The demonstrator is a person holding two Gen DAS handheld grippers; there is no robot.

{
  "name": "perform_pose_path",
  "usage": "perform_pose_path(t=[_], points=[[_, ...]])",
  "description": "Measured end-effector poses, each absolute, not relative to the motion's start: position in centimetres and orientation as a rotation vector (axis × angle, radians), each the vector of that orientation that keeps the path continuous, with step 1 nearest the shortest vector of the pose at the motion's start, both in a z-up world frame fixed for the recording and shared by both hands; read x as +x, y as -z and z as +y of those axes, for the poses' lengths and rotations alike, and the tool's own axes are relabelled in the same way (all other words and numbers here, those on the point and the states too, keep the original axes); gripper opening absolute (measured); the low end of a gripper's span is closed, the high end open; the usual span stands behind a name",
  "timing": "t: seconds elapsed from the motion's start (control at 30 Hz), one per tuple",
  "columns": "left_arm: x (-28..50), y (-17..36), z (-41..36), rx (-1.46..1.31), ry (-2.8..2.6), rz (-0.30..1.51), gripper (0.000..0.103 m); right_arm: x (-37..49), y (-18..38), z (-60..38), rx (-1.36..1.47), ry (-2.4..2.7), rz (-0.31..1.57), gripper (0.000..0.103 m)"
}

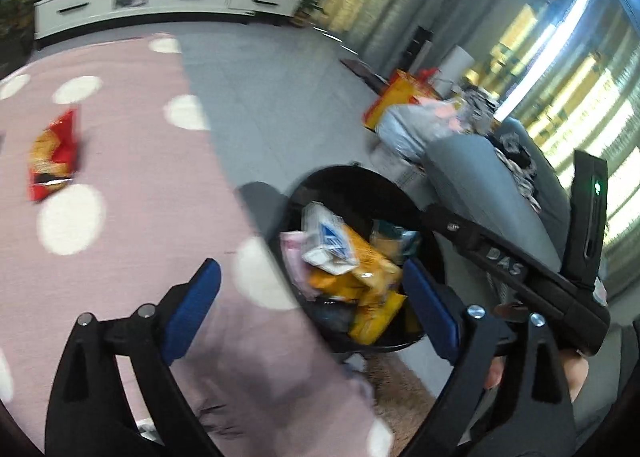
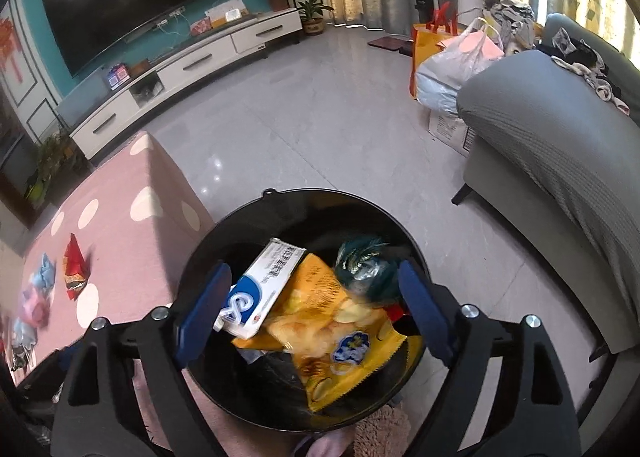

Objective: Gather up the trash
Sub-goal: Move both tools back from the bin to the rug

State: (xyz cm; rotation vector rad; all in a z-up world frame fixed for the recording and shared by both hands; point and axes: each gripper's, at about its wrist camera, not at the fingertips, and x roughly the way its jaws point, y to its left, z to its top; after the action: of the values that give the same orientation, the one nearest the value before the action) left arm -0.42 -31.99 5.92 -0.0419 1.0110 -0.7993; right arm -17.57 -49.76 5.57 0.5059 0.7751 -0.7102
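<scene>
Blurring left view smears bin (image 1: 416,213) contents.

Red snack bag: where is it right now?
The red snack bag lies on the pink dotted mat, at the left in both wrist views, outside the black bin and beside blue and pink wrappers.

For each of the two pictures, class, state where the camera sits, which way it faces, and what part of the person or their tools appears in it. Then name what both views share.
Left wrist: sits on the left gripper, facing down and forward over the pink dotted mat and black bin; shows its open blue pads, the right gripper's body and a hand.
Right wrist: sits on the right gripper, looking down into the bin; shows only its open blue pads.
Shared: the bin, the yellow snack bag, the red wrapper, the TV cabinet.
</scene>
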Motion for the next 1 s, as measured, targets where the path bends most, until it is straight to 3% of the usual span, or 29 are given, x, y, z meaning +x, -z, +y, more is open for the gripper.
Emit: perform_pose_path(t=[0.3,0.67,1.0], points=[[1.6,-7.0,-17.8,-0.102,0.467,0.978,0.100,-13.3,-6.3,-45.0,0.438,0.529,0.787,0.086],[4.4,-5.4,2.9,-0.238,0.056,0.980,0.100,-3.3,-4.8,-32.0,0.337,0.206,0.884,0.087],[9.9,-6.0,13.0,-0.417,-0.143,0.930,0.100,10.2,-4.4,-20.8,0.404,-0.008,1.007,0.087]])
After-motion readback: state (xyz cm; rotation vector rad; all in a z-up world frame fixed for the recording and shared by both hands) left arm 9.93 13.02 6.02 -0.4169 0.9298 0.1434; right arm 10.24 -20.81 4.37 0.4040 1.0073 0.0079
